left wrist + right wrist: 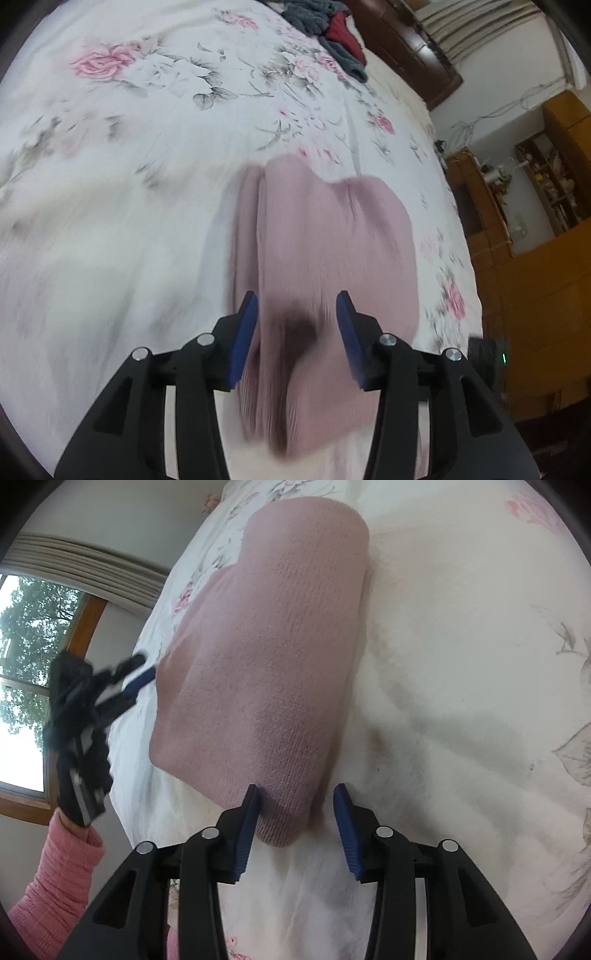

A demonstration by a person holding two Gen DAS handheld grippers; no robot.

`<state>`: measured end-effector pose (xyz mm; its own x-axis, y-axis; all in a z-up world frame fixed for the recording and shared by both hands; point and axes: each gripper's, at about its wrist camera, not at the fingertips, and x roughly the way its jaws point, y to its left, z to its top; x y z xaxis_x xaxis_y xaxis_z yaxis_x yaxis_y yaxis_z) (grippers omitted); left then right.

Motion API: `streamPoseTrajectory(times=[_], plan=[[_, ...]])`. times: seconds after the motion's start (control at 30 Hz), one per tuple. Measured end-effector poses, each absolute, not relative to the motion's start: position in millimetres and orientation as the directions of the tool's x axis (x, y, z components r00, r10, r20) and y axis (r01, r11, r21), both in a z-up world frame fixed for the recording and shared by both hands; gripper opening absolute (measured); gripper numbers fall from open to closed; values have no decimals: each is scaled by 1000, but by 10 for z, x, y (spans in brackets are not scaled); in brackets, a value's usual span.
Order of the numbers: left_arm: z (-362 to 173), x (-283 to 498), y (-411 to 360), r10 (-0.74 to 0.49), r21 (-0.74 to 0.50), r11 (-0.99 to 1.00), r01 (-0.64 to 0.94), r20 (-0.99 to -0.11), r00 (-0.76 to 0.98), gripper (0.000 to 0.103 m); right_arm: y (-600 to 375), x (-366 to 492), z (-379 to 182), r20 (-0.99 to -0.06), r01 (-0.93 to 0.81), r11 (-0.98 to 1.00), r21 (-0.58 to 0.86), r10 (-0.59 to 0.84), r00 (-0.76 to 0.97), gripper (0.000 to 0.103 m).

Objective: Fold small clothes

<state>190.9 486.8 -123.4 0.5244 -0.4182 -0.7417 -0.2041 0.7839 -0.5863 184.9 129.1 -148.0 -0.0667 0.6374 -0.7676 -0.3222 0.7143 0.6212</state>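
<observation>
One pink knitted garment [266, 672] lies on the bed [461, 701], already folded into a compact, layered oblong; in the right wrist view it fills the centre and runs up toward 12 o'clock, its near rounded corner at 6 o'clock. Judging by the doubled edges, most of the folding looks done, with perhaps a last fold or a tidy-up left. The right hand-held gripper [295, 812] has its jaws apart on either side of that near corner, gripping nothing. The left hand-held gripper [297, 328] is likewise spread wide above the blurred garment [321, 266], empty; from the right wrist view it sits at 9 o'clock, just beside the cloth's edge. Farther out, at 1 o'clock in the left view, a heap of grey and red clothes [332, 33] waits on the floral sheet [147, 129], so more pieces seem left.
</observation>
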Motion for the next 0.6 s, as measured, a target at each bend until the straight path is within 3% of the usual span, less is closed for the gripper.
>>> streamPoseTrajectory(times=[0.1, 0.13, 0.17, 0.23, 0.4, 0.5, 0.57, 0.6], plan=[[-1335, 2074, 4831, -423, -593, 770, -235, -751, 508, 41, 1245, 1824, -1499, -763, -322, 710, 627, 643, -69, 43], [-1358, 2087, 4823, -416, -590, 768, -250, -756, 505, 25, 1220, 1835, -1506, -762, -322, 709, 628, 643, -70, 44], [-1379, 2071, 4833, -408, -585, 767, -264, -762, 503, 16, 1176, 1832, -1513, -761, -322, 707, 630, 645, -71, 44], [-1400, 2010, 4884, -411, -600, 754, -267, -748, 521, 11, 1162, 1841, -1521, -759, -321, 705, 632, 648, -71, 44], [-1619, 1888, 5052, -425, -623, 714, -318, -747, 511, 11, 1143, 1856, -1522, -755, -320, 701, 637, 651, -75, 45], [-1604, 1868, 5067, -465, -647, 693, -318, -738, 490, 19, 1148, 1867, -1494, -762, -326, 707, 628, 644, -72, 45], [-1573, 1845, 5075, -473, -647, 692, -319, -741, 476, 44, 1148, 1893, -1444, -761, -334, 704, 627, 645, -68, 46], [-1539, 1820, 5082, -468, -639, 708, -301, -743, 478, 48, 1158, 1906, -1413, -758, -336, 701, 629, 649, -64, 48]])
